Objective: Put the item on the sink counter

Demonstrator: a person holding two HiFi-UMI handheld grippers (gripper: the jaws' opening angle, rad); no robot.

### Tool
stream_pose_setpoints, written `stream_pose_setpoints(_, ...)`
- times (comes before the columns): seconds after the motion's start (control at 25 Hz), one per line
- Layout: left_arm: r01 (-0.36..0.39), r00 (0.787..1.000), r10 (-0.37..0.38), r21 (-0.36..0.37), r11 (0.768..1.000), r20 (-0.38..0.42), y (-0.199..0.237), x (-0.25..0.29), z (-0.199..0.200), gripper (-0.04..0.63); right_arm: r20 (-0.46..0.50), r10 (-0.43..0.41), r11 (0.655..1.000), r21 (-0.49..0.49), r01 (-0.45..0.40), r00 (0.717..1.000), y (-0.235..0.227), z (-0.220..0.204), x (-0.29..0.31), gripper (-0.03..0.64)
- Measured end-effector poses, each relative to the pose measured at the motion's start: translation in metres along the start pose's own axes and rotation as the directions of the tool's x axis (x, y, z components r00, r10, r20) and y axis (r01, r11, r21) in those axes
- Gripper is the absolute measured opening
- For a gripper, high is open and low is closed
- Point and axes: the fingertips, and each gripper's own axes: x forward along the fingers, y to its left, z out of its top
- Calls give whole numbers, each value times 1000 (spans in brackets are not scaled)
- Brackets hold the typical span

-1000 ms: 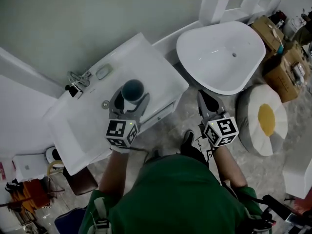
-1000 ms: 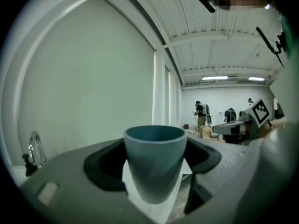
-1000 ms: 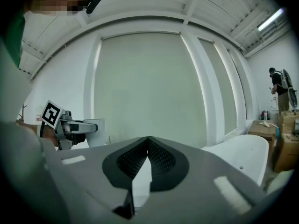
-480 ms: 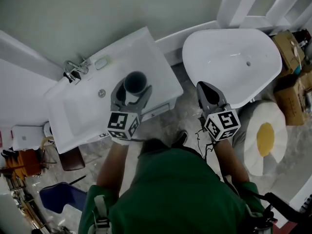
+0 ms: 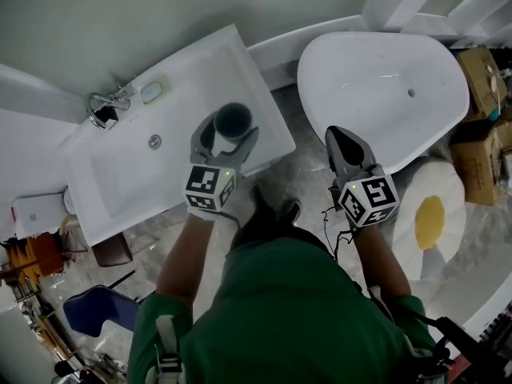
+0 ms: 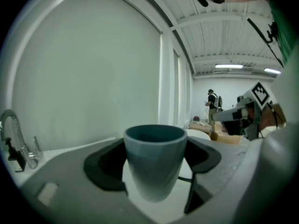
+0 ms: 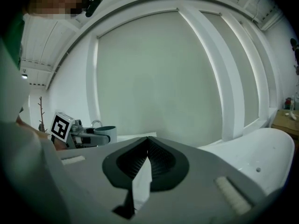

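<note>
A dark teal cup [image 5: 233,121] is held upright in my left gripper [image 5: 227,134], whose jaws are shut on its sides, over the right part of the white sink counter [image 5: 254,86]. The left gripper view shows the same cup [image 6: 155,158] close up between the jaws, with the counter below it. Whether the cup touches the counter cannot be told. My right gripper [image 5: 341,141] hangs over the floor beside the bathtub, its jaws shut with nothing between them [image 7: 147,149]. In the right gripper view the cup [image 7: 104,134] appears small at the left.
The sink basin [image 5: 132,174] with its drain lies left of the cup, a chrome tap [image 5: 102,107] and a soap dish [image 5: 151,92] at the back. A white bathtub [image 5: 384,90] stands to the right, a round egg-shaped cushion [image 5: 432,214] and cardboard boxes [image 5: 486,126] beyond.
My left gripper with the cup has shifted right and farther over the sink counter's right side. The head view has swung, and the right gripper has stayed shut near the tub.
</note>
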Motion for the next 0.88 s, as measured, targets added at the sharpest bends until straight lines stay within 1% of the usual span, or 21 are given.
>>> stream_pose_setpoints(0.12,26,1000,-26,-6,1000,-18,14,15,-22,377,-21,-33,999,-12,32,999,-8,-2,10,-3)
stream_pose_setpoints(0.32,57,996,-56,16,998,-73,30,39,-62,377,-64,-76,997,-38,74,995,-12,-6,22,-3)
stream_pose_setpoints(0.64,159,983,-158,6,987,-96,25,71,-113,377,-139,-125,992,-51,119,982,-9,-30,37,-3)
stream_pose_setpoints(0.76,175,979,-174,-2,985,-105,26,78,-128,377,-167,-136,990,-56,129,976,-7,-40,41,-3)
stream_pose_setpoints(0.88,179,979,-177,8,984,-98,26,85,-135,377,-186,-137,990,-54,129,973,-4,-45,45,-3)
